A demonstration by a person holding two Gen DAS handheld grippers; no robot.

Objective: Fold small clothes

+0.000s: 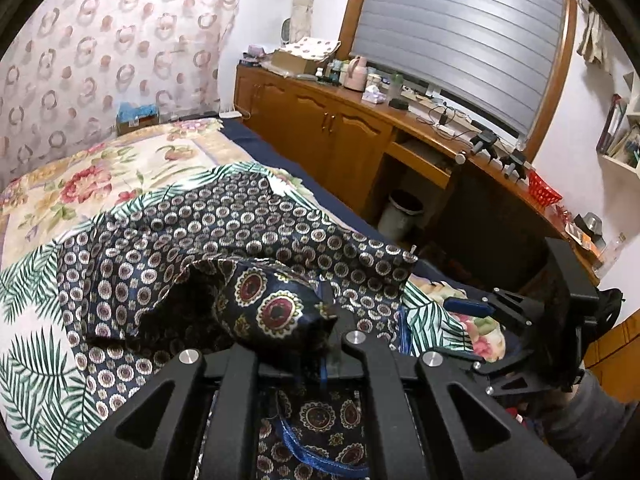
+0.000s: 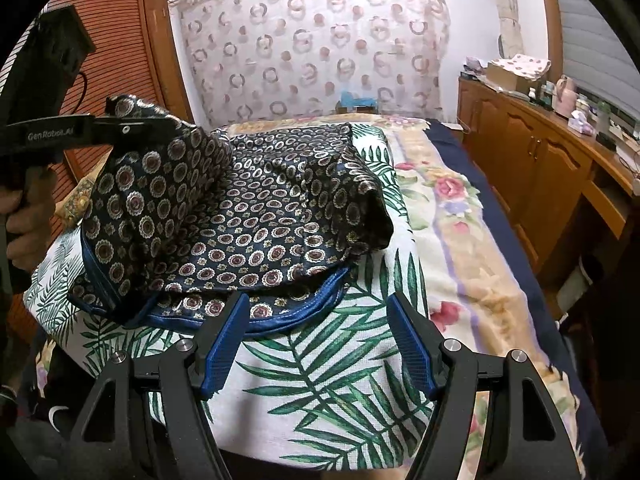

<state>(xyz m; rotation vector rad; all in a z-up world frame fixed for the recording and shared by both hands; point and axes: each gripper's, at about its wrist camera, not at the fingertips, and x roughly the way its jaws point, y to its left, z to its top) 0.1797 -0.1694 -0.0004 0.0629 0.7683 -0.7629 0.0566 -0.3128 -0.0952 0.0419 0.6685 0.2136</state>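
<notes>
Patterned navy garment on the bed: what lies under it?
The navy garment lies on a palm-leaf cloth, which is spread over a floral blanket. How far the leaf cloth runs beneath it is covered.

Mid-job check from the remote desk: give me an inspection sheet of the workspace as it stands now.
Surface: bed with a floral cover; a palm-leaf cloth lies on top.
Job's things: dark patterned garment lies on the palm-leaf cloth, one corner lifted and doubled over.
Clutter: nothing seen on the bed beyond the cloths.
Grippers: left gripper pinches the garment's raised corner; right gripper open, hovering empty just short of the garment's blue hem.
Cables: a lead on the sideboard; one black cable behind the left gripper.
Surroundings: wooden sideboard crowded with bottles and boxes, waste bin below the desk, ring-print curtain, shuttered window.
</notes>
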